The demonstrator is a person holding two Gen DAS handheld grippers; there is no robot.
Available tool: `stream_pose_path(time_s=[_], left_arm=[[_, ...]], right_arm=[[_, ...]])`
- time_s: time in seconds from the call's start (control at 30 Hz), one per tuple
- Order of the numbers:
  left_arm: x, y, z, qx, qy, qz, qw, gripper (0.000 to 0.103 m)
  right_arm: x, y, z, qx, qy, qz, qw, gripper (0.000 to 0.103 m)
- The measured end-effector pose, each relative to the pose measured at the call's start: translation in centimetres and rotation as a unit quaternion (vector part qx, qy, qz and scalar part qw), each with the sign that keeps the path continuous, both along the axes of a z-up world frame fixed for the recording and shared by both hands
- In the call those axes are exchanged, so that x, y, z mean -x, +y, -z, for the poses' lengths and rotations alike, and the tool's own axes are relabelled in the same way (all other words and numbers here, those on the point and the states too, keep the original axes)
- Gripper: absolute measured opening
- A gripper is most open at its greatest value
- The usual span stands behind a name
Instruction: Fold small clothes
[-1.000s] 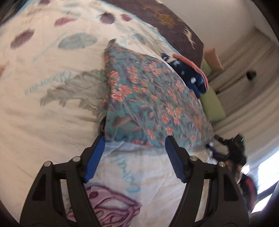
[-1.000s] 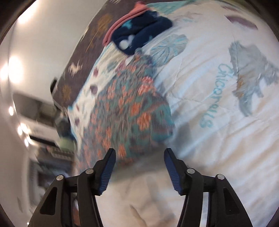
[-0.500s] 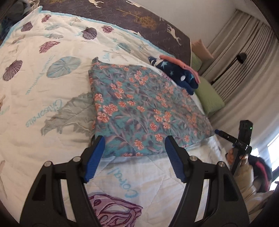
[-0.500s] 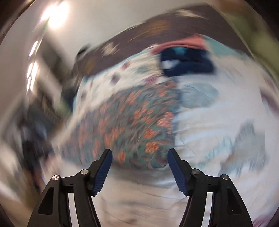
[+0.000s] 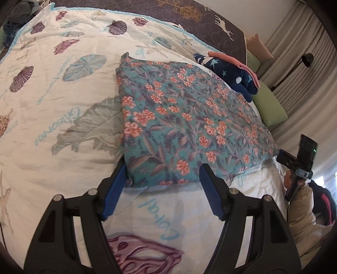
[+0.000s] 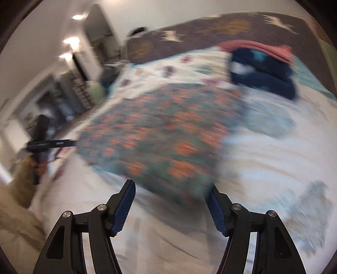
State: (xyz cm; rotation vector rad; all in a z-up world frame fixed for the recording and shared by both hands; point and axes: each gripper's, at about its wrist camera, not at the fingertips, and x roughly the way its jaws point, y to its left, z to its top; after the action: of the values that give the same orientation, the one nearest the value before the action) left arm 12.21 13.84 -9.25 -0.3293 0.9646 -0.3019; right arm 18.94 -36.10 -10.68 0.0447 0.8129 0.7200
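A teal garment with orange flowers (image 5: 185,126) lies folded flat on the white seashell bedspread (image 5: 52,126). My left gripper (image 5: 162,170) hovers open over the garment's near edge, its blue pads clear of the cloth on both sides. In the blurred right wrist view the same garment (image 6: 164,134) lies ahead of my right gripper (image 6: 171,185). That gripper is open, with its pads astride the near corner and nothing pinched. Each view shows the other gripper (image 5: 299,166) (image 6: 42,137) in a beige-sleeved hand beside the garment.
A folded navy star-print cloth with a pink piece on top (image 5: 229,71) (image 6: 263,69) sits beyond the garment. A green pillow (image 5: 267,105) lies at the bed's right edge. A dark deer-pattern blanket (image 5: 189,12) covers the far end, with curtains and a lamp behind.
The right gripper has rolled strongly, so its view swung level and blurred, and its jaws widened a little. The left view rolled level and drew back slightly. The garment stayed put.
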Motion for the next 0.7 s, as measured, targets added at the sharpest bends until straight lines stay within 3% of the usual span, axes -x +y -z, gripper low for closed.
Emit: stream_pose_path(time_s=[0.1, 0.2, 0.5, 0.7], left_arm=[[-0.3, -0.5, -0.4, -0.007, -0.001, -0.005, 1.0, 0.071], [-0.3, -0.6, -0.9, -0.014, -0.004, -0.01, 0.9998, 0.071], [-0.3, -0.8, -0.9, -0.022, 0.003, -0.022, 0.9995, 0.071], [-0.5, -1.0, -0.8, -0.022, 0.004, -0.023, 0.9995, 0.071]], right_arm=[[0.7, 2.1, -2.4, 0.02, -0.066, -0.037, 0.997, 0.068], [0.7, 2.9, -3.8, 0.028, -0.087, -0.065, 0.994, 0.068], [-0.3, 2.3, -5.0, 0.024, -0.093, -0.074, 0.993, 0.068], [-1.8, 3.9, -2.9, 0.035, -0.042, -0.098, 0.994, 0.068]])
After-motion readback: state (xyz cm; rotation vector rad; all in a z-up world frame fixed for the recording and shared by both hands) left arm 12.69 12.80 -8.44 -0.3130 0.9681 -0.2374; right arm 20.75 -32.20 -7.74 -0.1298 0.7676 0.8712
